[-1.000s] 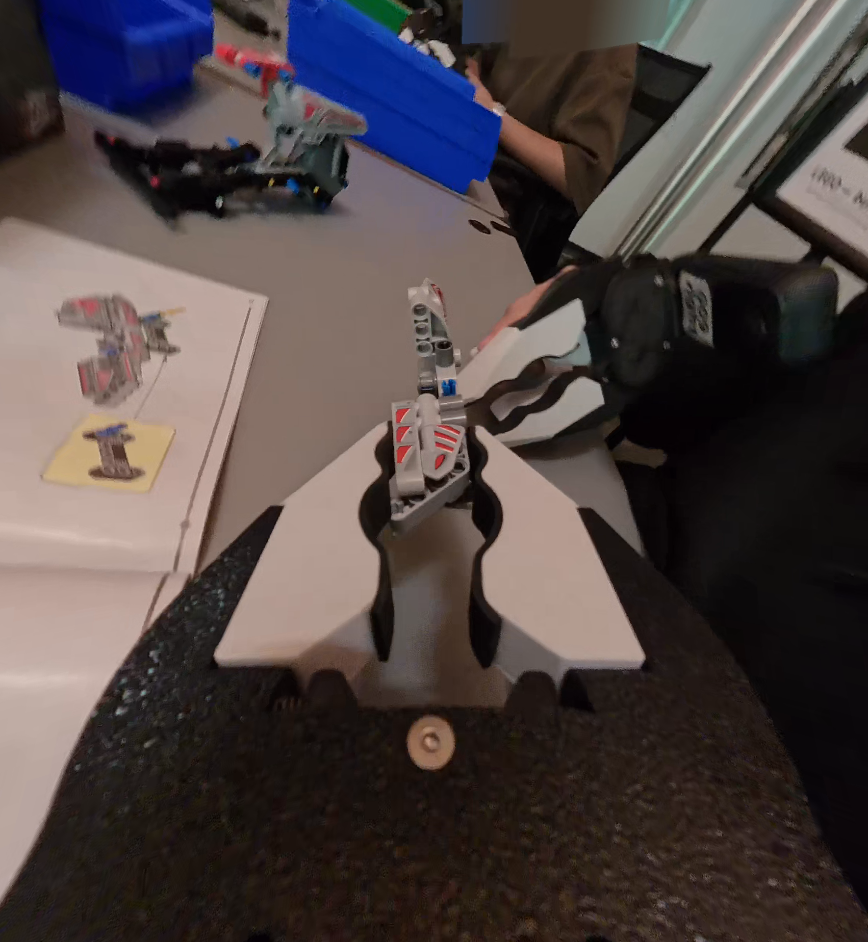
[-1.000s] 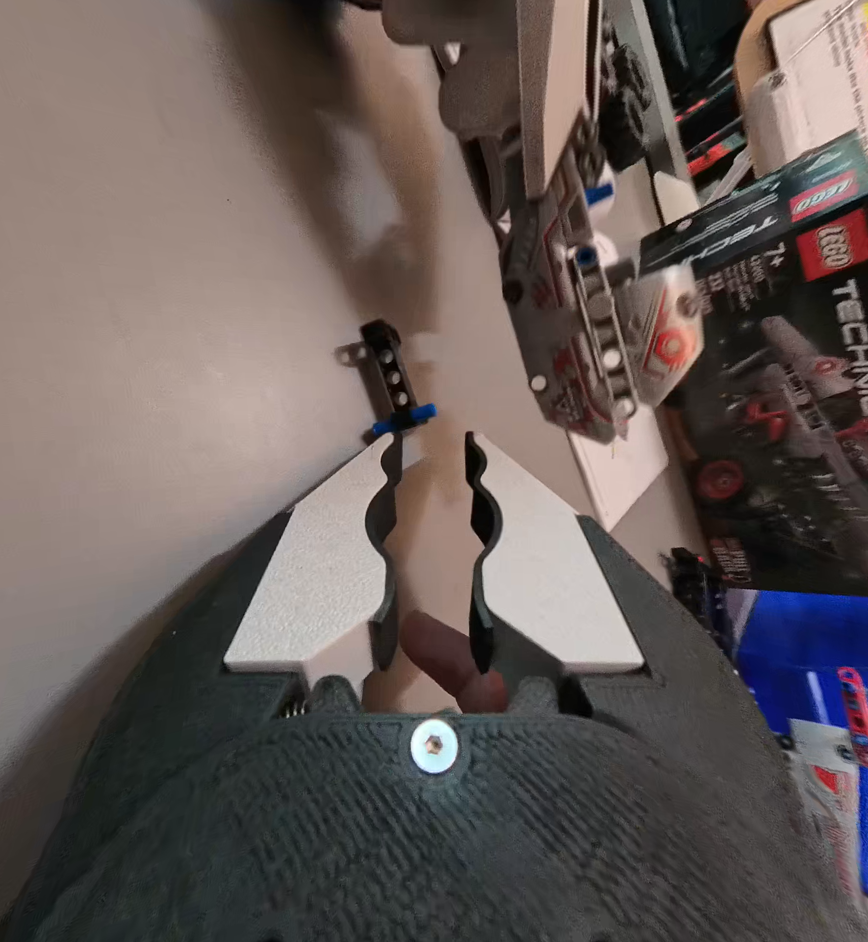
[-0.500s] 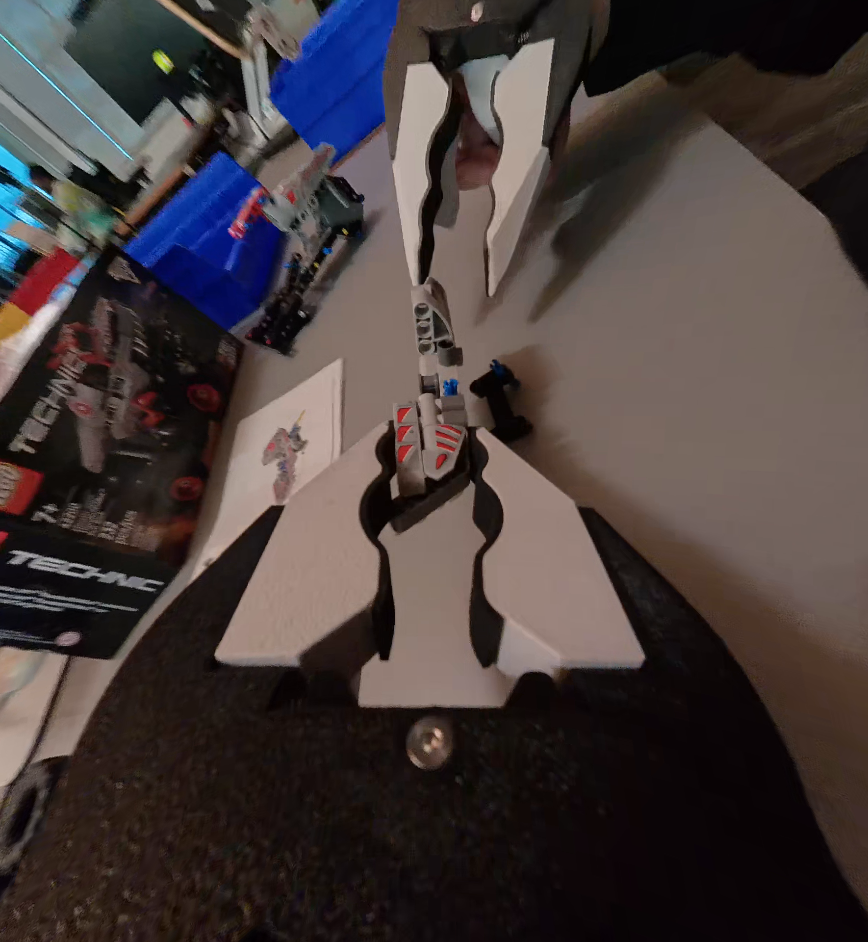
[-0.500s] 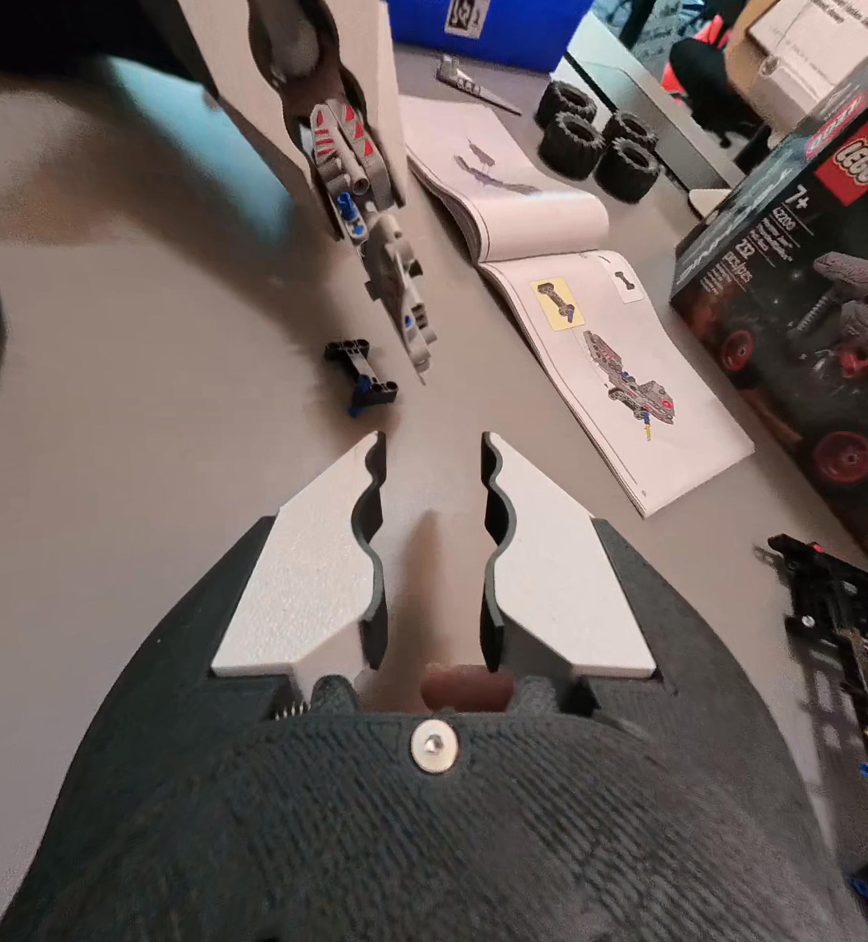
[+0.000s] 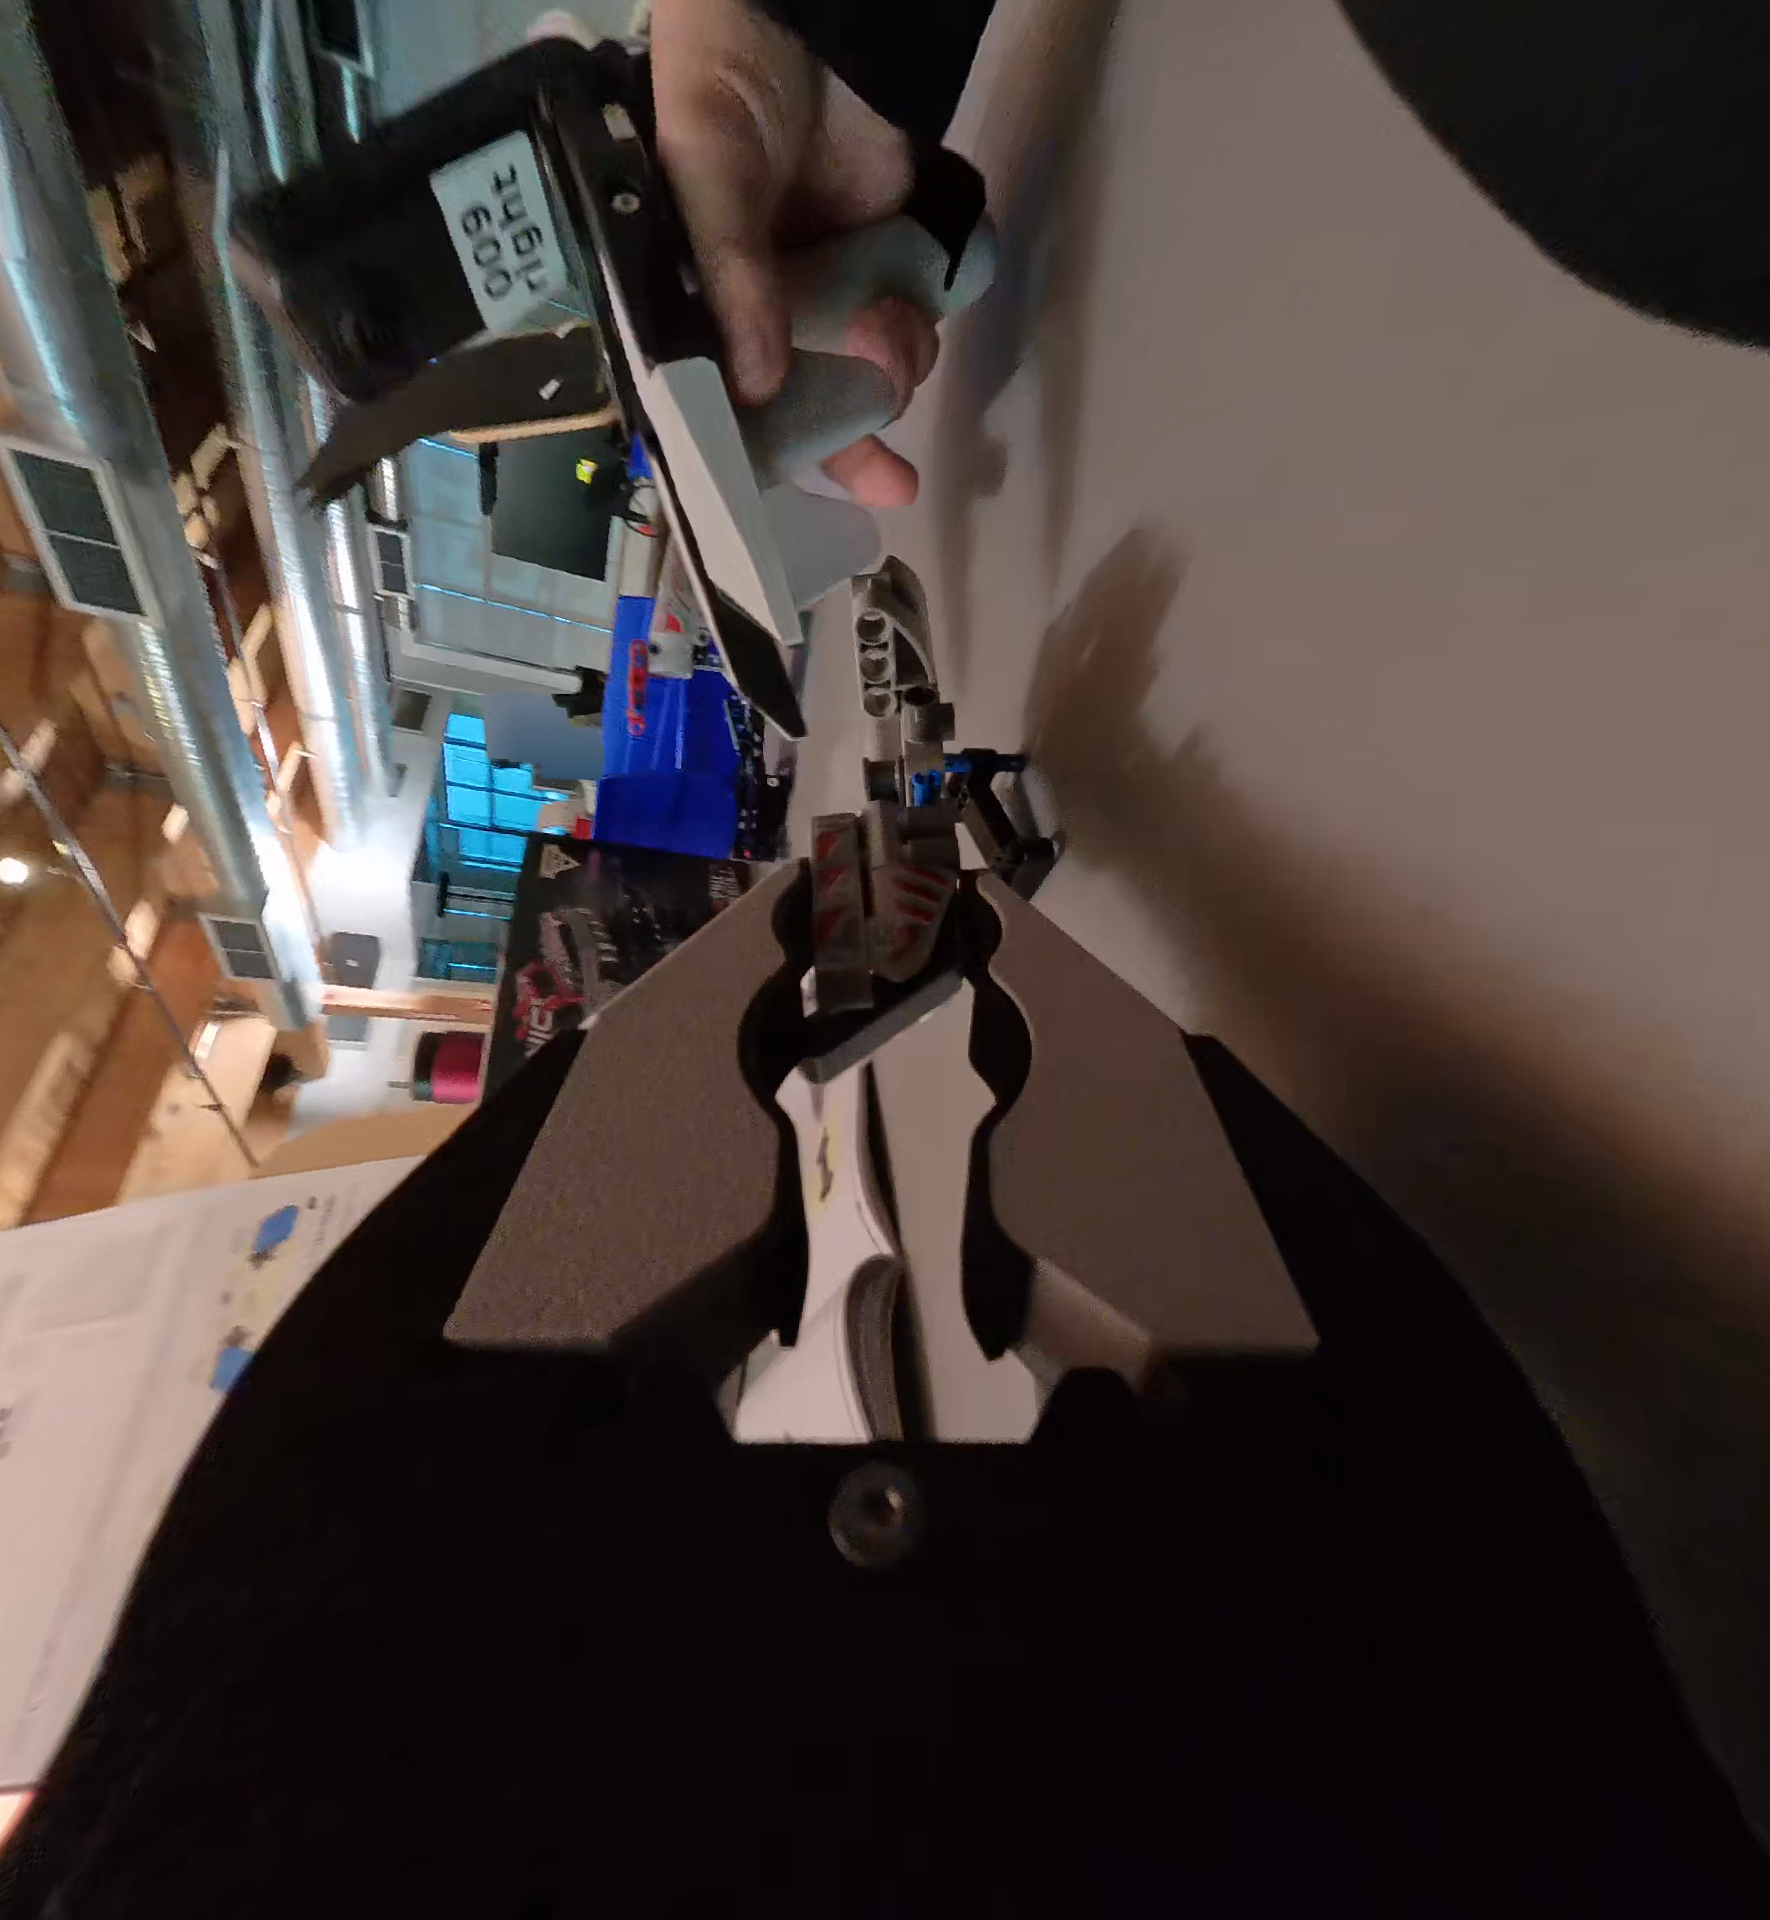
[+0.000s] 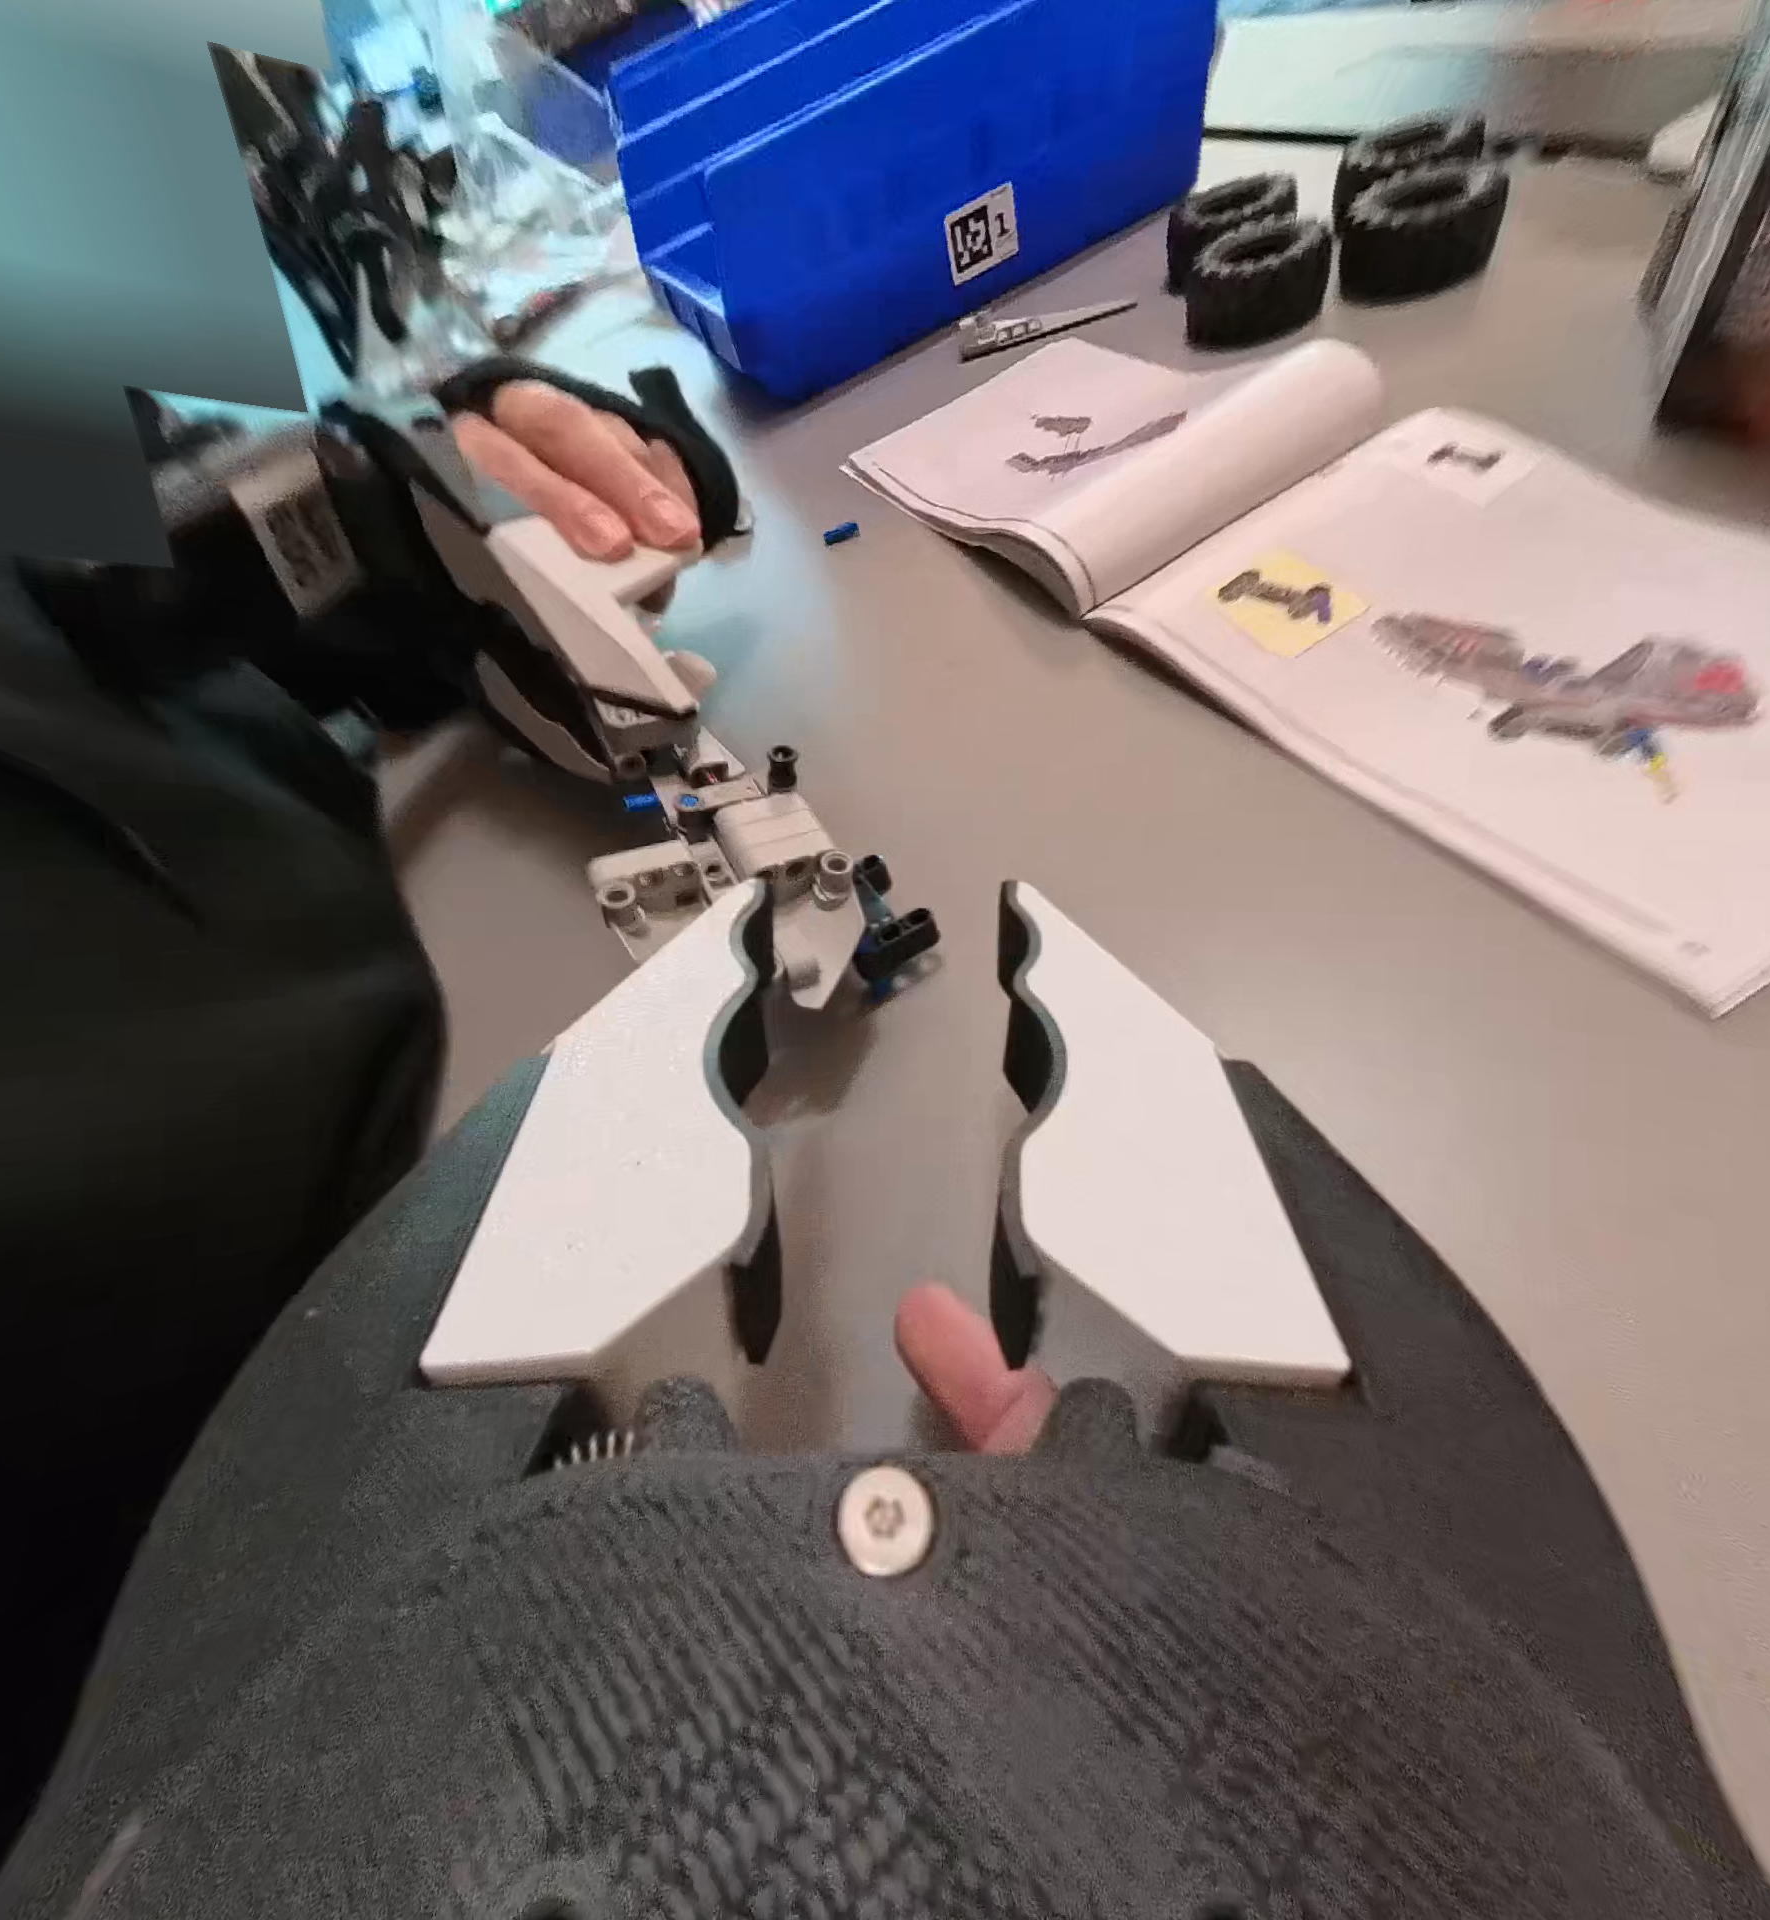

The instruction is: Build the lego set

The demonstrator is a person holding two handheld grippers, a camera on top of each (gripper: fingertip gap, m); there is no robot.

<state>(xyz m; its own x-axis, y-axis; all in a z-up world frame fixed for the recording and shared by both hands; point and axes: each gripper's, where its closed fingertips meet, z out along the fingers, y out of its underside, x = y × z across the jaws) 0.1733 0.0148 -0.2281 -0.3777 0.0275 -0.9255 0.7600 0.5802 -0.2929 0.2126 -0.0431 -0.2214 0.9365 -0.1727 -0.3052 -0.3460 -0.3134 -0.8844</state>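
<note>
The build looks partway done. The left tongs (image 5: pixel 886 940) pinch a grey sub-assembly (image 5: pixel 886 904) with red markings, low over the tabletop (image 6: pixel 1224 1039) beside a small black piece (image 6: pixel 896 935). The right tongs (image 6: pixel 876 925) hover spread and empty. Four tyres (image 6: pixel 1328 244) wait unfitted — an instruction booklet (image 6: pixel 1380 644) lies open. The blue bin (image 6: pixel 912 156) bears a square code tag; writing goes unquoted.

Grey table (image 6: pixel 1276 1195), matte surface; open instruction booklet (image 6: pixel 1483 665) lying flat at the right, one page curled over; blue storage bin (image 6: pixel 891 177) at the far edge, a slim grey pointed piece (image 6: pixel 1042 324) just before it; four black tyres (image 6: pixel 1338 234) clustered right of the bin; small blue pin (image 6: pixel 839 533) loose near the booklet; small black piece with blue pin (image 6: pixel 891 940) beside the grey assembly; dark printed box (image 6: pixel 1754 260) at far right.
</note>
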